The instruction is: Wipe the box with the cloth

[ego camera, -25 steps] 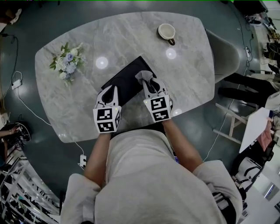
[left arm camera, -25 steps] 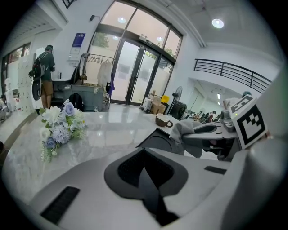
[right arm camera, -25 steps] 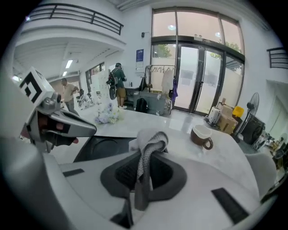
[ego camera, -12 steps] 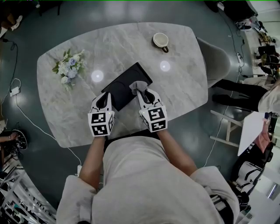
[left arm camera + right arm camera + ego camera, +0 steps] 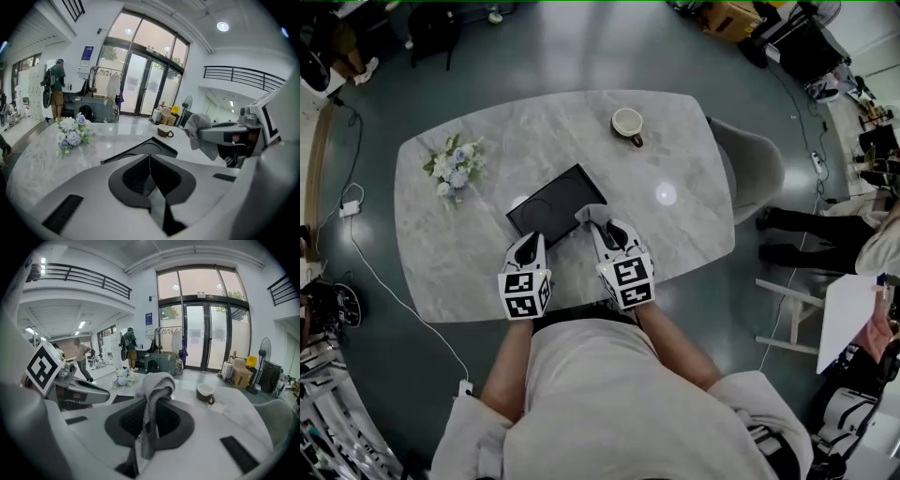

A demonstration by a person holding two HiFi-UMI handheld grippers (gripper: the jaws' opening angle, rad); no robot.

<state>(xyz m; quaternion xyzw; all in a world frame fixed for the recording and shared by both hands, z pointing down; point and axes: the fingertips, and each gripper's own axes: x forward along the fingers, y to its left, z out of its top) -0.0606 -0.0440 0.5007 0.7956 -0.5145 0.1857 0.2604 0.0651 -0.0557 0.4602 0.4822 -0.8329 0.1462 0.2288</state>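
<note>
A flat black box (image 5: 553, 202) lies on the marble table (image 5: 487, 131), also showing as a dark slab (image 5: 151, 146) in the left gripper view. My right gripper (image 5: 600, 229) is shut on a grey cloth (image 5: 592, 216), which bunches at the box's near right corner. In the right gripper view the cloth (image 5: 153, 391) hangs out of the closed jaws of the right gripper (image 5: 149, 405). My left gripper (image 5: 532, 241) hovers just off the box's near edge, left of the right one. Its jaws are pressed together with nothing between them (image 5: 150, 163).
A cup (image 5: 627, 123) stands at the table's far side. A small bunch of flowers (image 5: 454, 165) lies at the far left. A grey chair (image 5: 748, 169) sits at the table's right end. A cable and plug (image 5: 352, 204) lie on the floor left.
Both grippers have drawn back toward the near table edge. The cloth has slid from the box's top to its near right corner. The left gripper has come off the box.
</note>
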